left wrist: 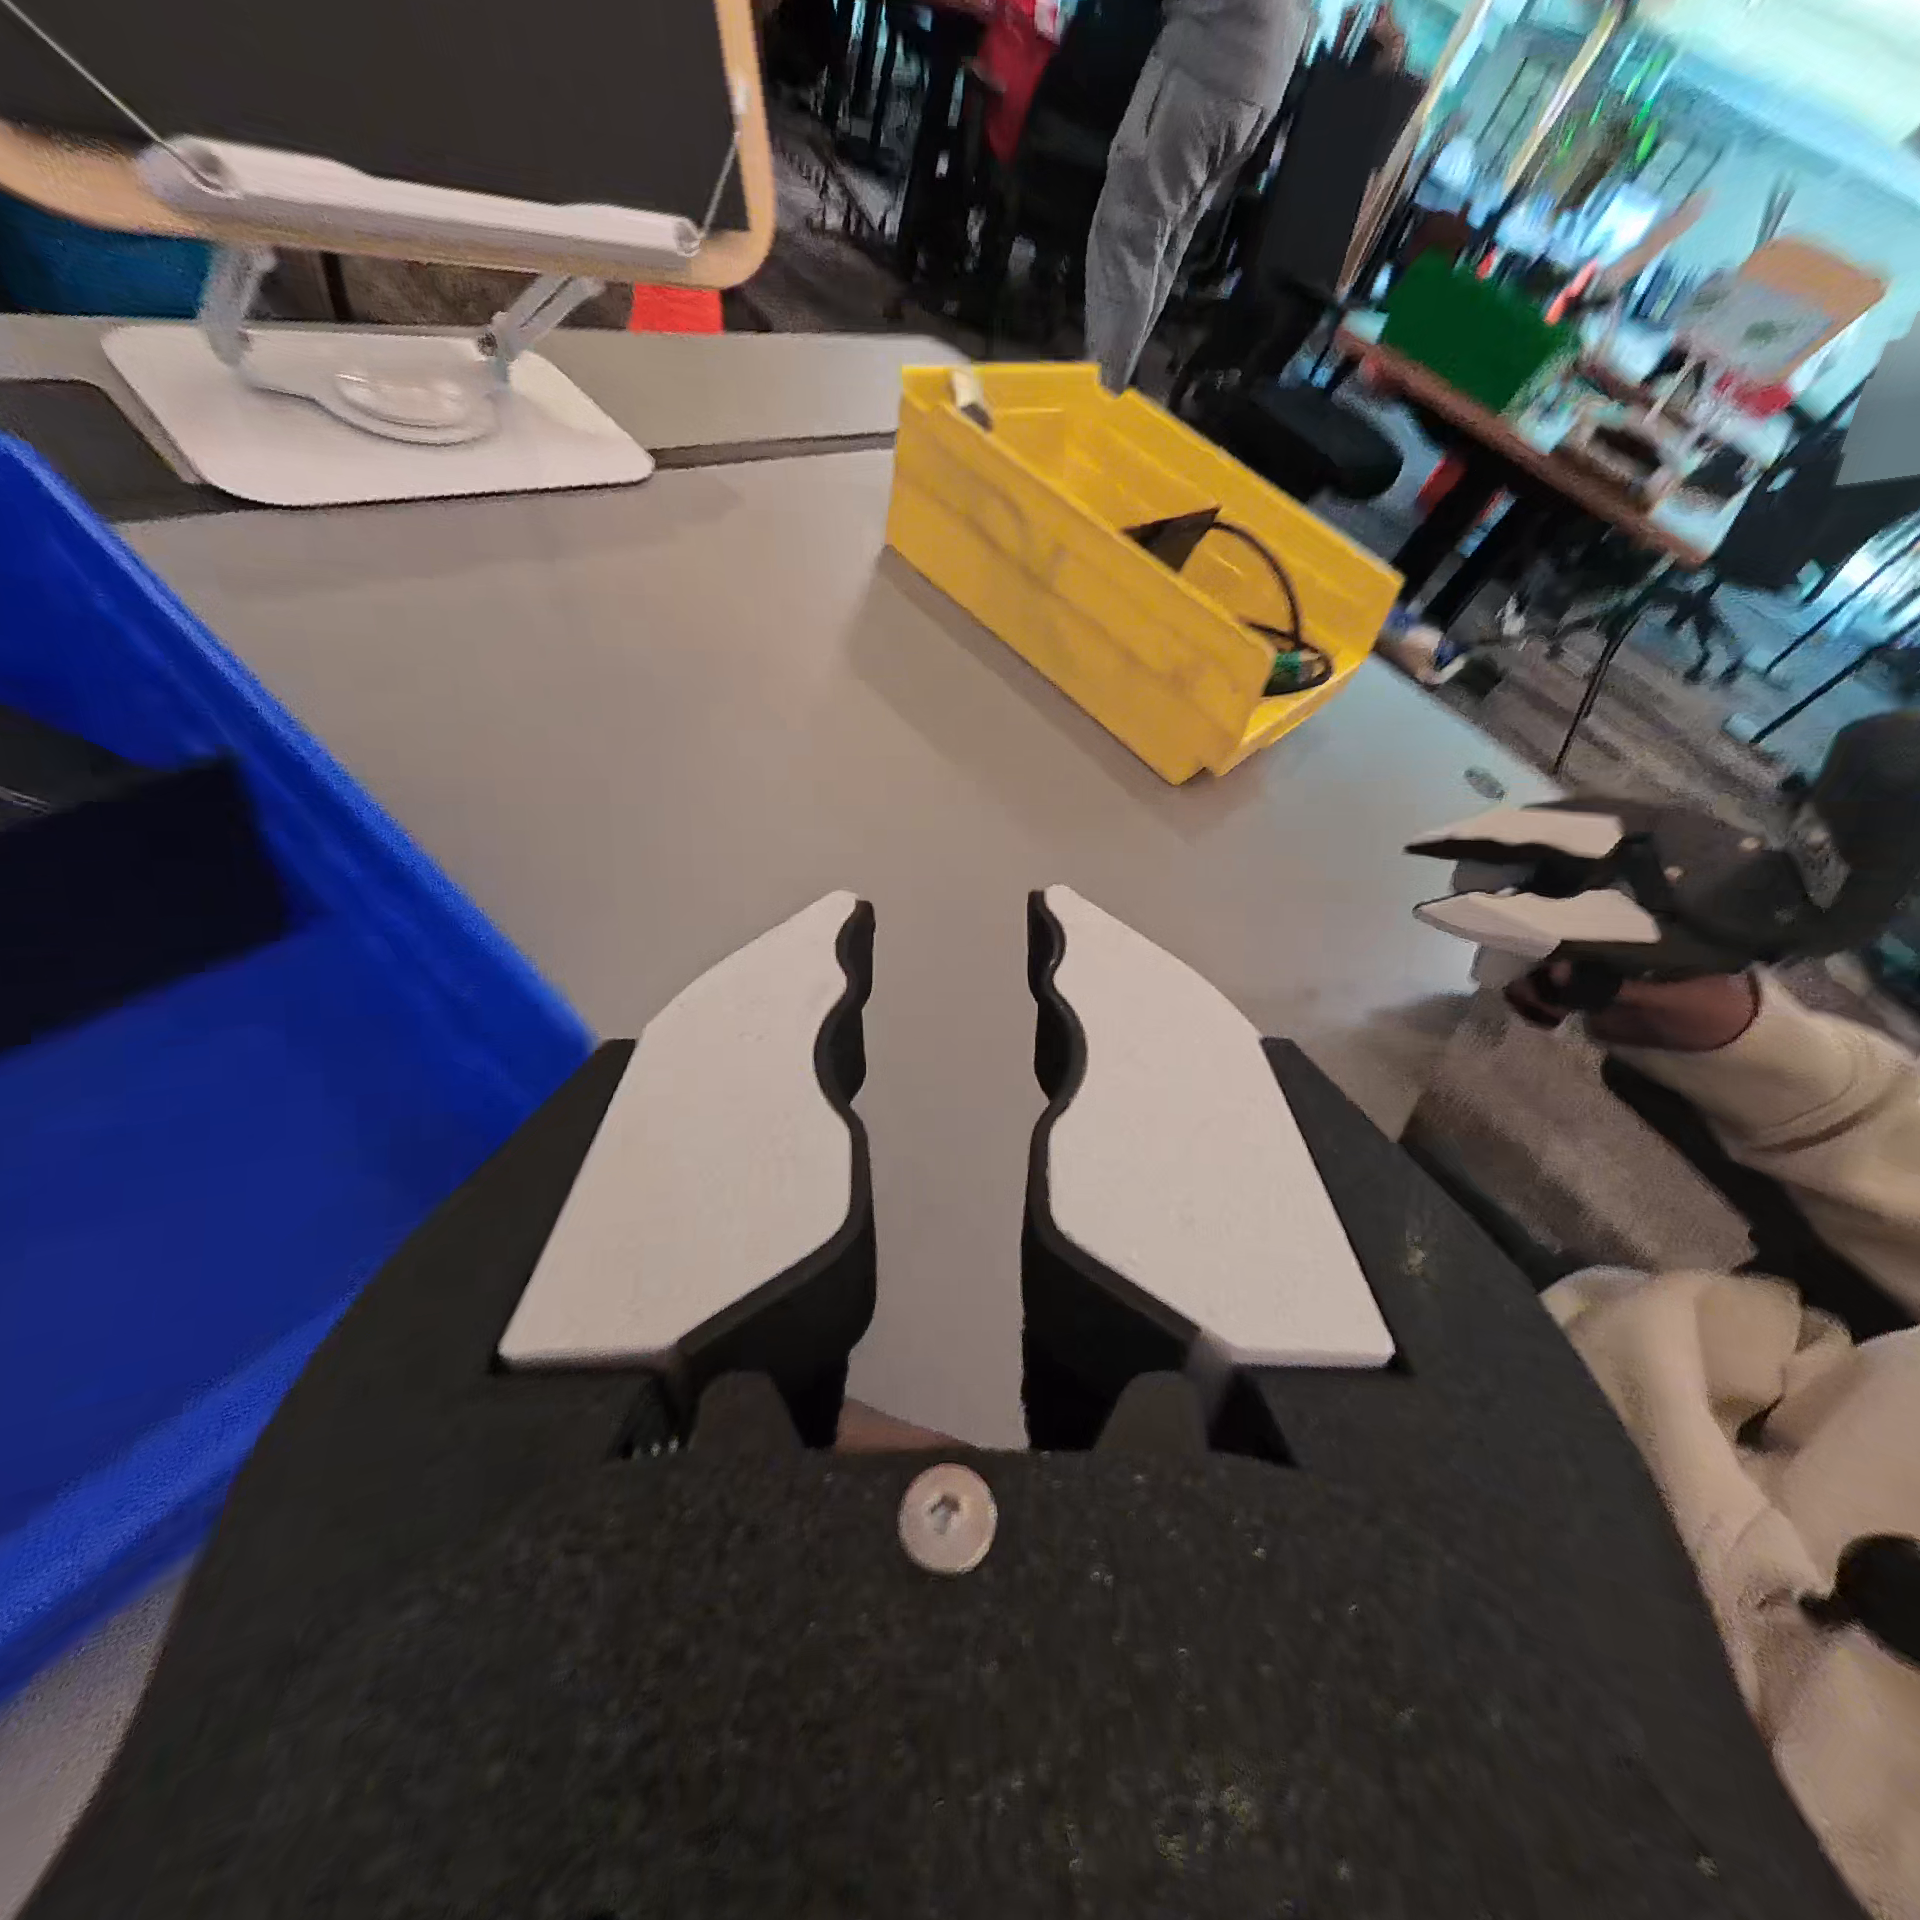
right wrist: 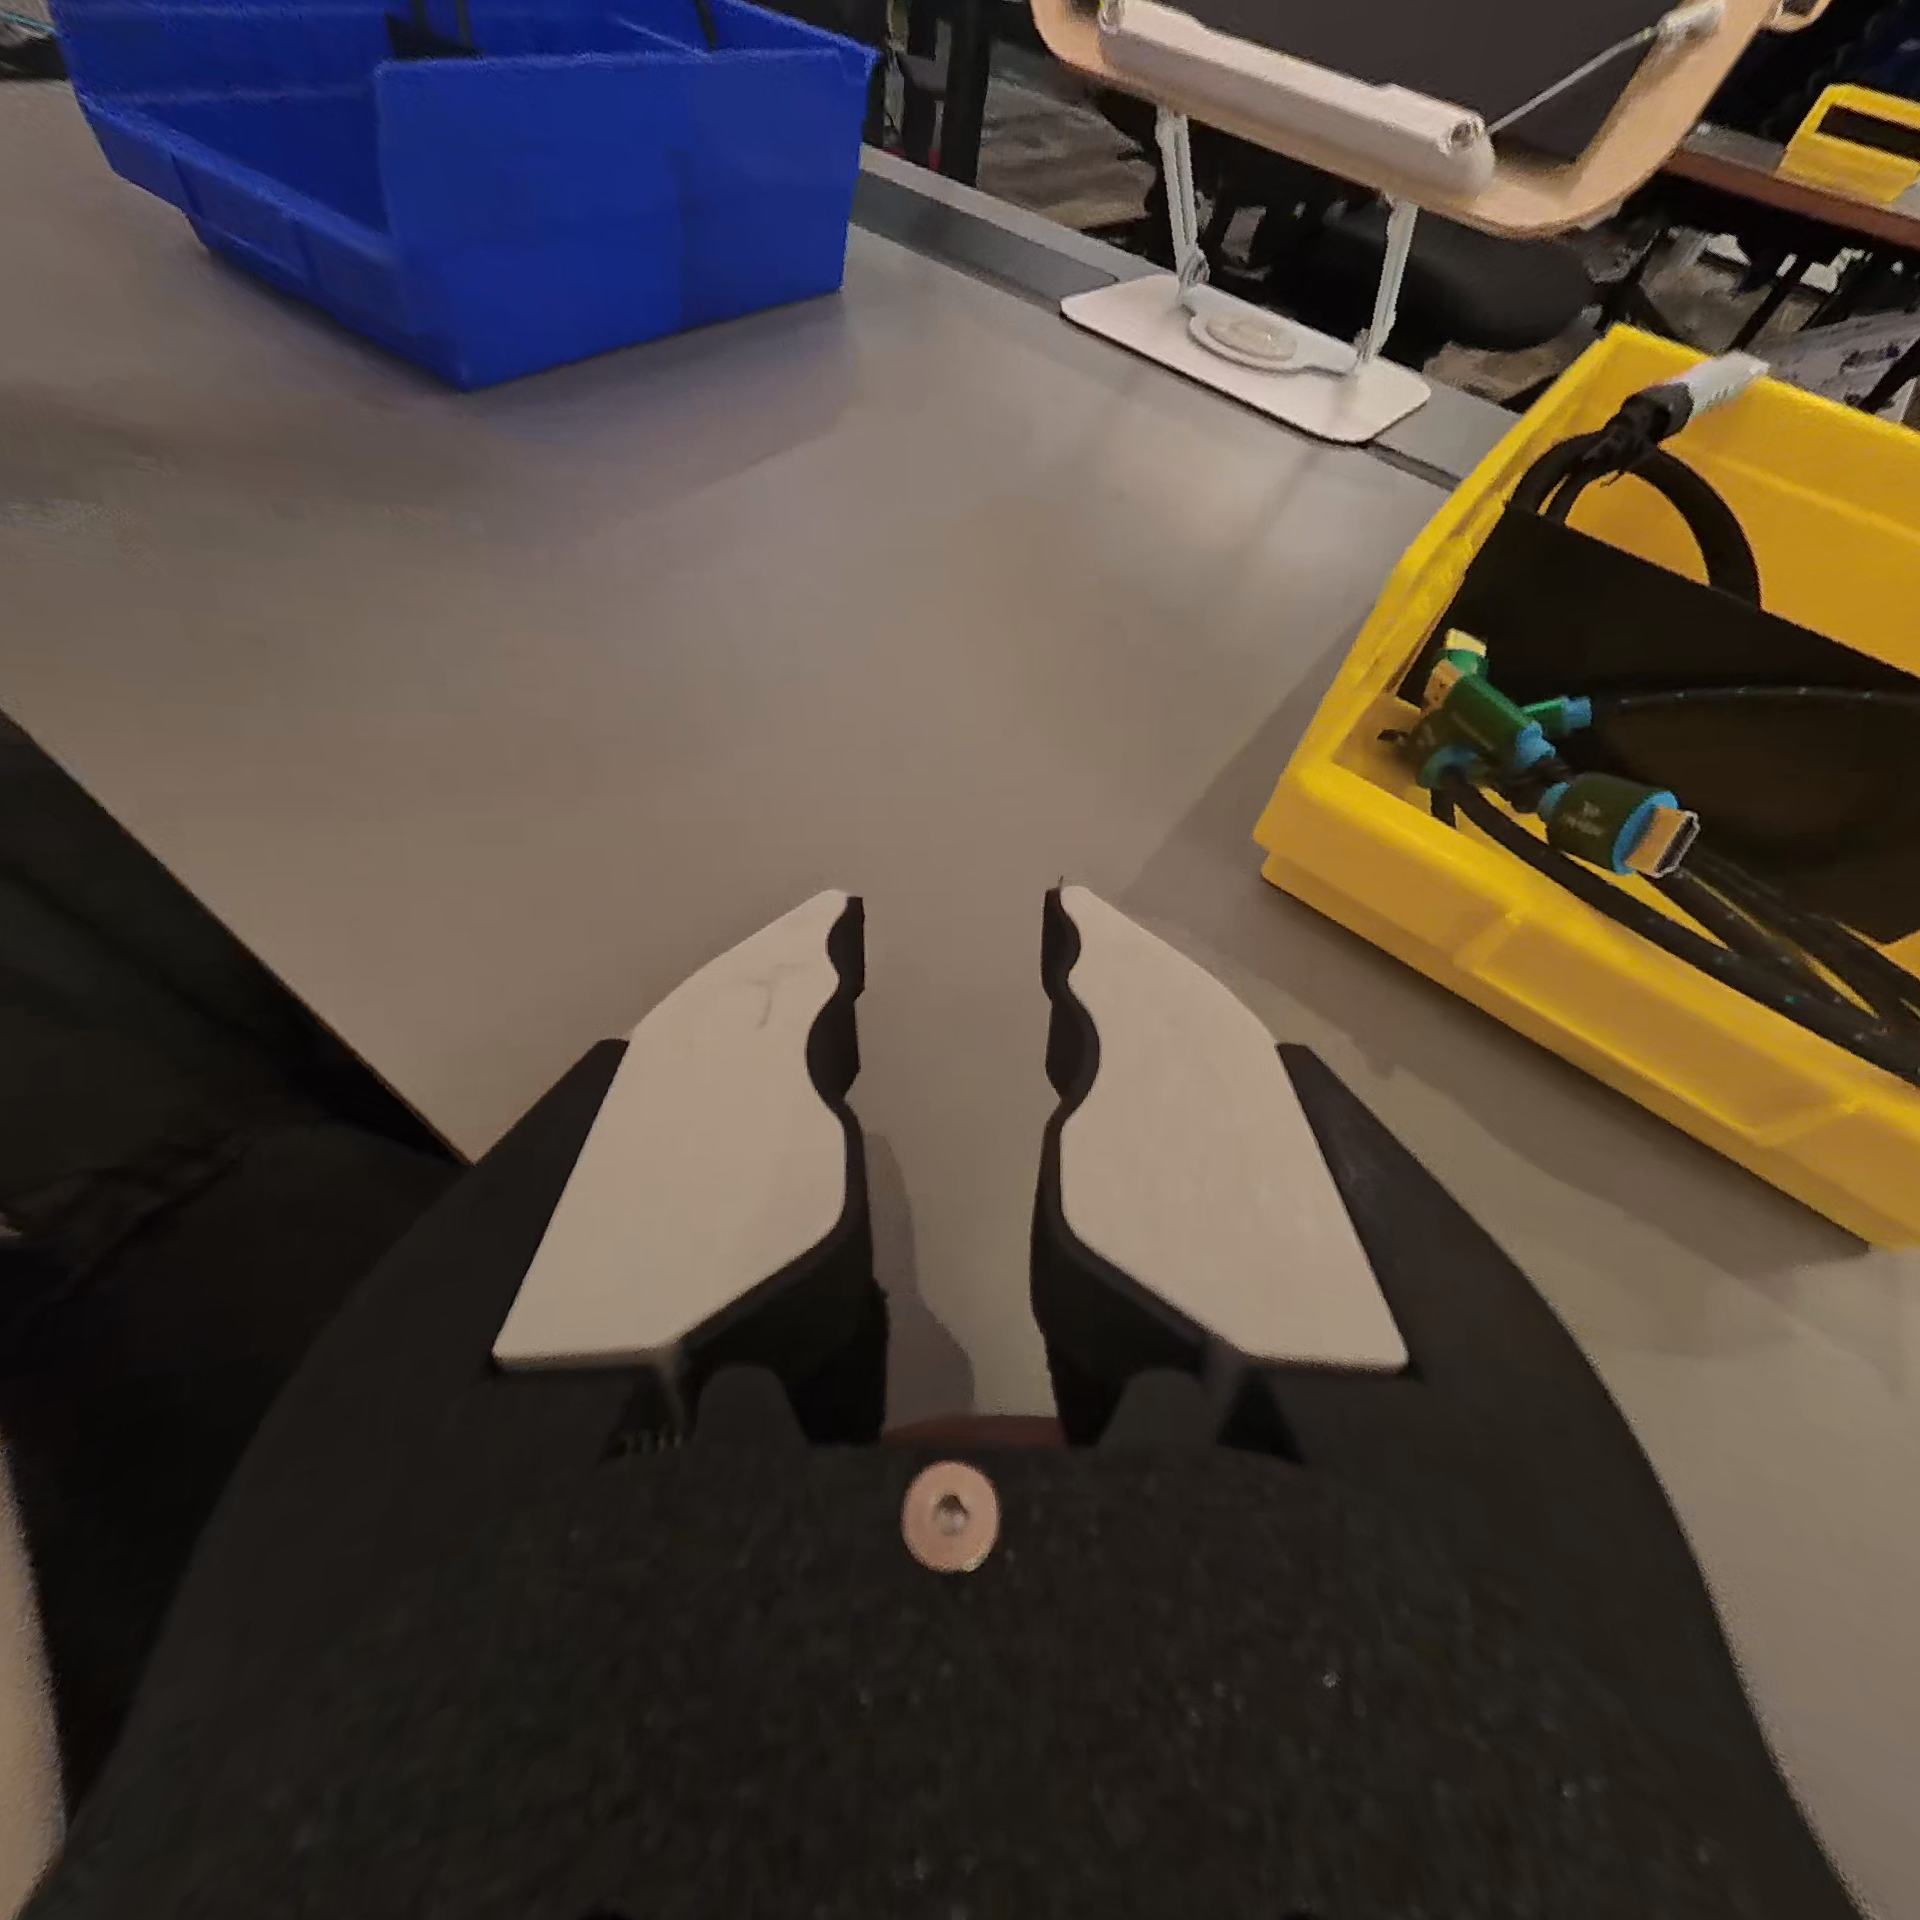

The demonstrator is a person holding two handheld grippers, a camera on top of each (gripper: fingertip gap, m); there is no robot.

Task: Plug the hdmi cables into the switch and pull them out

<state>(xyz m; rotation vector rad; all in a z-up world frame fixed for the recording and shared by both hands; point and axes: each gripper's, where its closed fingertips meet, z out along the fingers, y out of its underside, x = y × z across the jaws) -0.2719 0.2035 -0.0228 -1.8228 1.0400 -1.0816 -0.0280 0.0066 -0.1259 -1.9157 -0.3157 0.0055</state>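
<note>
Black braided HDMI cables (right wrist: 1621, 831) with green and blue plugs lie in a yellow bin (right wrist: 1558, 987) at the right of the right wrist view. The same yellow bin (left wrist: 1070, 582) sits at the table's far right in the left wrist view, with a black cable (left wrist: 1273, 582) inside. No switch shows clearly. My left gripper (left wrist: 951, 904) is open and empty above the grey table (left wrist: 623, 727). My right gripper (right wrist: 954, 899) is open and empty over the table, left of the yellow bin. It also shows in the left wrist view (left wrist: 1429, 878), at the right.
A blue bin (left wrist: 208, 987) stands close on the left; it shows at the far left in the right wrist view (right wrist: 520, 208). A tablet on a white stand (left wrist: 395, 416) sits at the back edge. A cream sleeve (left wrist: 1818, 1091) is at the right. Chairs and tables lie beyond.
</note>
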